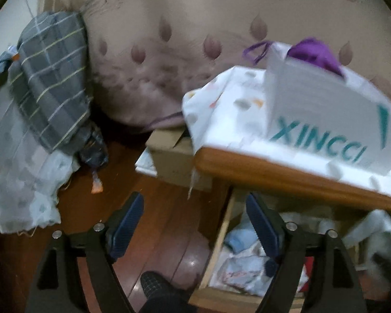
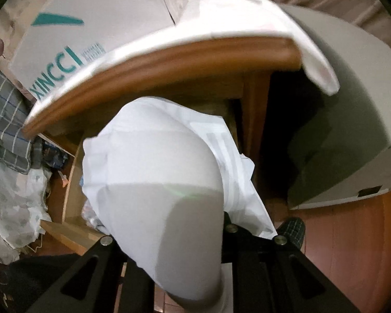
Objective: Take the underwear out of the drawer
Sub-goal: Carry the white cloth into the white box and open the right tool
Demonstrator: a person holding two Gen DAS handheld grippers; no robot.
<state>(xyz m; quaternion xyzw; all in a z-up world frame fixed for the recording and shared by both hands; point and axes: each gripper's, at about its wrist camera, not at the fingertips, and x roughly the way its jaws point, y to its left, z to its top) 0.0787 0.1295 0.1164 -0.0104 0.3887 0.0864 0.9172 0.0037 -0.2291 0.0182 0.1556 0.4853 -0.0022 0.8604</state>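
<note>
Your right gripper is clamped on the white underwear, lifted above the drawer — your left gripper stands wide and empty over the drawer's side wall, bare floor beside it, the nightstand's edge beyond.

glossy wood floor, matt white cloth underwear, cardboard box

White underwear against an orange-brown wooden nightstand; a white box with teal lettering, a purple bag, grey checked cloth and beige leaf-print bedding.
</note>
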